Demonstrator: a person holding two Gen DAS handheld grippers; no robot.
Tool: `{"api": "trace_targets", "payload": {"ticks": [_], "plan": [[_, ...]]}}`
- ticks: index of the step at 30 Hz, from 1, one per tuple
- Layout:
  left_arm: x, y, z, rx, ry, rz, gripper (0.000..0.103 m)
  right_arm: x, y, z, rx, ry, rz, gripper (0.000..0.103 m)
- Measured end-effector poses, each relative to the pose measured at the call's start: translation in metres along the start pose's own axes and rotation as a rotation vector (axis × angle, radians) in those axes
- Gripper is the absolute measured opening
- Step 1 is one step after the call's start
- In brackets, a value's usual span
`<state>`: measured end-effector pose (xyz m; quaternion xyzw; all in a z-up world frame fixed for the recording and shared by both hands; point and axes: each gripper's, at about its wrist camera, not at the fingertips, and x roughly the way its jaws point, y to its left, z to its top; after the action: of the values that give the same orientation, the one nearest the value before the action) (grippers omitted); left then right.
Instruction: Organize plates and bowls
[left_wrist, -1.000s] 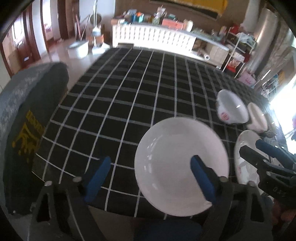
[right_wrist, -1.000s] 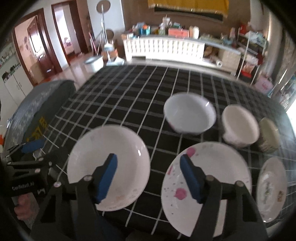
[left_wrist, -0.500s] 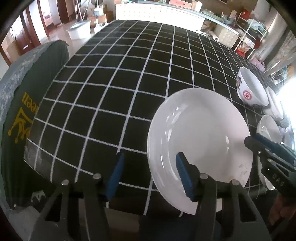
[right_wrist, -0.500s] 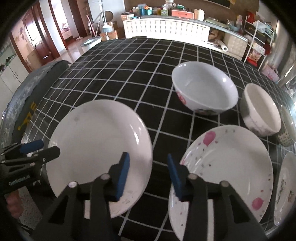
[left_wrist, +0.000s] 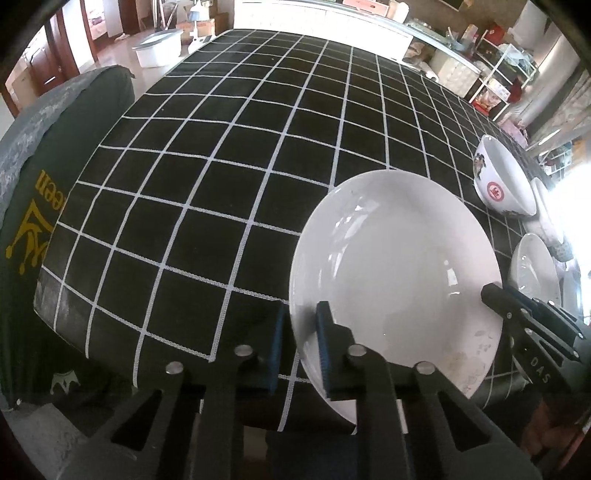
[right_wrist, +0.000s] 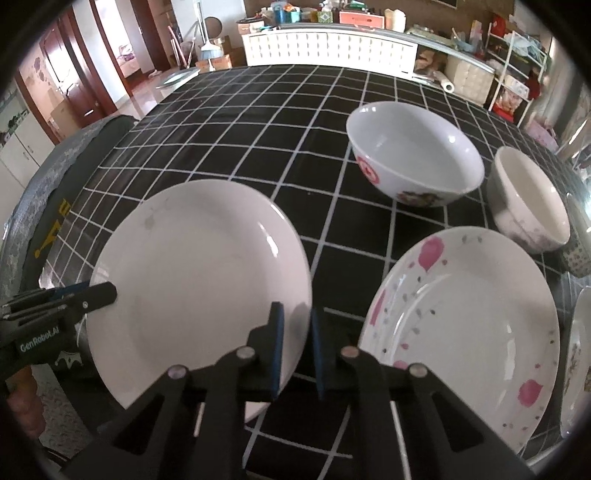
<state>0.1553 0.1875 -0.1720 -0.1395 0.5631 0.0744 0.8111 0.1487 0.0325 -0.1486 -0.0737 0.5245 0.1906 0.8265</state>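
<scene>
Big black counter (right_wrist: 229, 122) with a white grid cloth fills both views, running back toward a cluttered white sideboard (right_wrist: 328, 46) and a doorway at the far left of the room. Sunlight floods in from the right. A grey-green cover (left_wrist: 44, 192) drapes over something off the counter's left edge.

Now the crockery! The plain white plate (right_wrist: 199, 280) sits at the near edge, toward the left corner, slightly overhanging it. Right beside it along the near edge, the pink-spotted plate (right_wrist: 465, 321). Behind that, a white bowl with a red mark (right_wrist: 413, 155), then a smaller cream bowl (right_wrist: 528, 199) toward the right edge.

And both tools are on that white plate! The left tool (left_wrist: 299, 347) is closing, pads straddling the rim on its left side; the right tool (right_wrist: 295, 350) is closing on the opposite rim, rim between the pads.

Glazed ceramic, I'd say: stiff, fairly heavy, slick and breakable. The rim is the only sensible hold, and two opposite pinches should keep it level. Squeeze firmly, lift evenly, or it may slide out.
</scene>
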Motion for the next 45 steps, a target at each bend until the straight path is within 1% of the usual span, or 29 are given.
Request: {"api": "trace_targets", "payload": {"ticks": [4,11,14,17,20,26,31,36,45], "plan": [[0.0,-0.004,0.0,0.032,0.002,0.018,0.012,0.0,0.0,0.002,0.011,0.003,-0.004,0.018],[0.005,-0.008,0.007,0.051,0.013,0.024,0.012,0.005,0.004,0.008,0.035,0.004,-0.052,0.017],[0.007,-0.009,0.012,0.049,0.015,0.042,0.012,0.008,0.003,0.01,0.042,-0.004,-0.047,0.017],[0.009,-0.01,0.012,0.04,0.018,0.048,0.013,0.007,-0.002,0.009,0.06,-0.008,-0.017,0.017],[0.005,-0.008,0.01,0.032,0.014,0.06,0.012,-0.004,-0.007,0.007,0.082,-0.042,-0.011,0.017],[-0.015,-0.012,0.003,0.02,-0.002,0.107,0.012,-0.042,-0.024,0.0,0.147,-0.125,-0.003,0.017],[-0.043,-0.035,-0.004,0.064,-0.039,0.104,0.012,-0.066,-0.042,-0.013,0.202,-0.156,-0.01,0.017],[-0.062,-0.073,-0.015,0.145,-0.059,0.079,0.012,-0.09,-0.063,-0.028,0.242,-0.183,-0.026,0.017],[-0.067,-0.138,-0.037,0.248,-0.055,0.032,0.012,-0.112,-0.1,-0.056,0.307,-0.195,-0.061,0.017]]}}
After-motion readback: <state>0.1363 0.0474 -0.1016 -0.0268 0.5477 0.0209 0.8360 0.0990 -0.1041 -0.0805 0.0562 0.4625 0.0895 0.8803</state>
